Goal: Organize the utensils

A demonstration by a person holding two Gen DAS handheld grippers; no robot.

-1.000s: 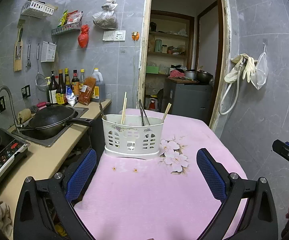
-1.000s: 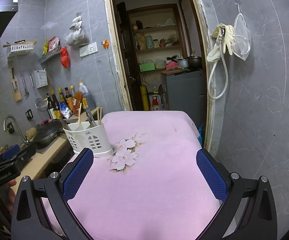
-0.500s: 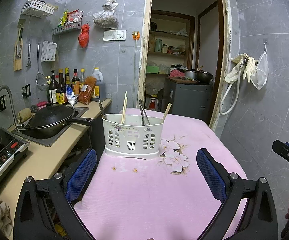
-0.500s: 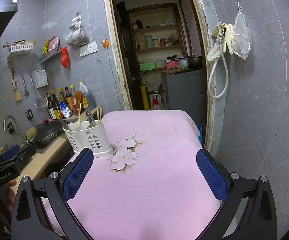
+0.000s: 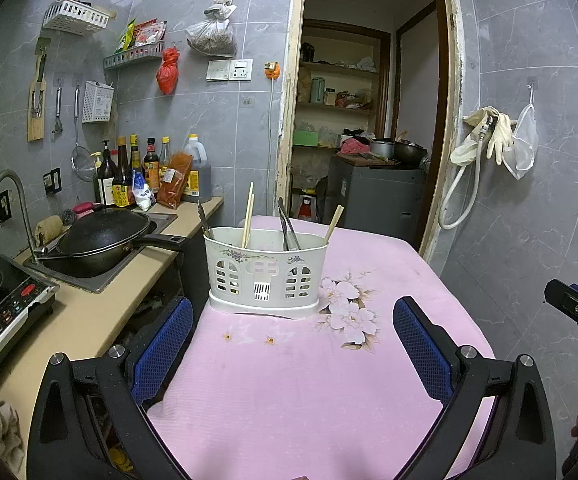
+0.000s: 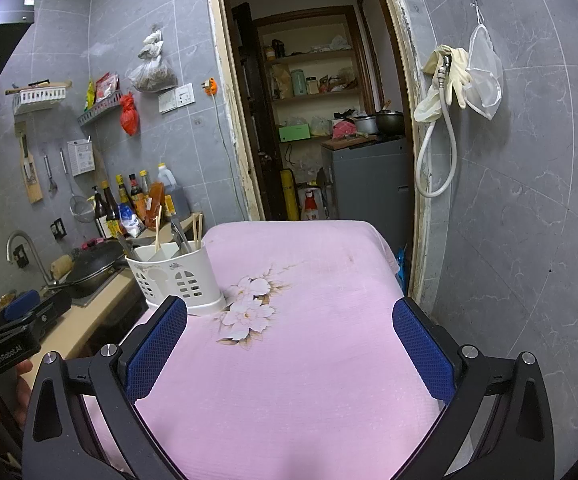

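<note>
White plastic utensil caddy is standing on the pink flowered tablecloth, holding wooden chopsticks and metal utensils. Left gripper and right gripper are hovering with jaws wide apart, both empty.

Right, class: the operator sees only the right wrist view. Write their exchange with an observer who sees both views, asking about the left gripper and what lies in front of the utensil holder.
Operator: Is the left gripper holding anything?
Observer: No. The left gripper is open and empty, and it points at the utensil holder.
Operator: What lies between them?
Observer: Only the bare pink tablecloth, with two small orange flower prints just in front of the holder.
</note>
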